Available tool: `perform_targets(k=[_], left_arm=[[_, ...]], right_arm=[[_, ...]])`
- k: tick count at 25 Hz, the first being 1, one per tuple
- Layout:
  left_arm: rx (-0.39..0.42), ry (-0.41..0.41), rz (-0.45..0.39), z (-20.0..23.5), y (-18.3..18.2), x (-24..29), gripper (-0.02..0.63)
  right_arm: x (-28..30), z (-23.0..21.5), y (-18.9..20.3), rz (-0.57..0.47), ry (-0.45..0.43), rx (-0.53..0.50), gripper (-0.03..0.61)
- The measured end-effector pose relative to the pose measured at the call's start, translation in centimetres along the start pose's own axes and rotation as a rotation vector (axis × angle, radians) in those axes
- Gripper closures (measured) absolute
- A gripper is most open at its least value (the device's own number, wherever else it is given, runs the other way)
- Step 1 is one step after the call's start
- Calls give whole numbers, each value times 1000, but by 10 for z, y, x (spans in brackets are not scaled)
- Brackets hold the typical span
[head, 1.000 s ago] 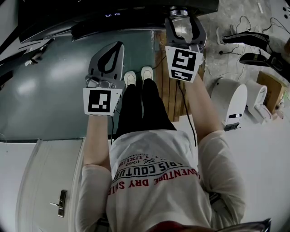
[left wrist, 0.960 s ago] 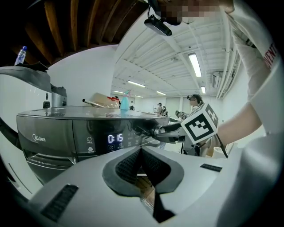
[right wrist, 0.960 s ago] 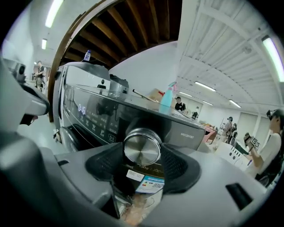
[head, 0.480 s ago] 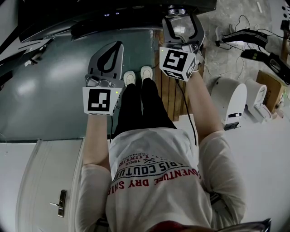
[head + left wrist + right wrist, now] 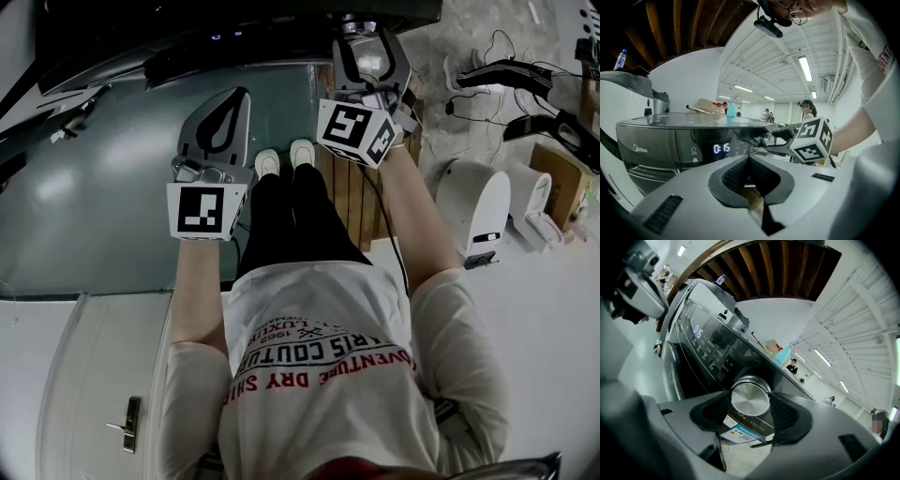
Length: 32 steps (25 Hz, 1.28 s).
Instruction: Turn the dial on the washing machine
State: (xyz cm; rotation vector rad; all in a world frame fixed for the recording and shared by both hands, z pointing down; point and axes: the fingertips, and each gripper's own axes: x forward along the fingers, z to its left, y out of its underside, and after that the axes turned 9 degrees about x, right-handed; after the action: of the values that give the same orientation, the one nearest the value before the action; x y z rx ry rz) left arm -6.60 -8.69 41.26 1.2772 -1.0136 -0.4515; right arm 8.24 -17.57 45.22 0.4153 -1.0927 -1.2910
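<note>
right gripper (image 5: 368,42) rolled since last frame, jaws just closing, now clamped on dial (image 5: 750,398) between its pads. left gripper (image 5: 749,161) clenched empty, off to its left.

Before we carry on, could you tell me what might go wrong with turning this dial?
The right gripper has just been closing its jaws, with the dial between them. The dial looks smooth and shiny, so the pads might slip as the gripper rolls. A re-grip could also nudge it past the wanted setting.
</note>
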Motion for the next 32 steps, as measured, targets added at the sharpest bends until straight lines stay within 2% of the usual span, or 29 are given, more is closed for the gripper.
perform_targets(k=[5,13,16,21,24,26,32], left_arm=[[-2,-7,-10,3,-2,4,598],[-7,-16,-27,5,-8,2,598],[-6,-19,-33,5,-10,4,598],[-7,-19,-36,5,-11,7,598],[-5,-17,-36,4,-12,8,598],[-2,-12,-36,3,-12,10,598],[1,-7,-41,1,-14,12,598]], right_arm=[[1,-2,0,14,-28,67,295],[1,-5,-3,44,-102,340,296],[1,-6,-3,48,-116,382,296],[3,-5,-3,46,-140,398,295],[2,-4,-5,25,-138,368,293],[-2,-3,-7,-3,-136,304,289],[-9,2,-11,-95,-66,-62,285]])
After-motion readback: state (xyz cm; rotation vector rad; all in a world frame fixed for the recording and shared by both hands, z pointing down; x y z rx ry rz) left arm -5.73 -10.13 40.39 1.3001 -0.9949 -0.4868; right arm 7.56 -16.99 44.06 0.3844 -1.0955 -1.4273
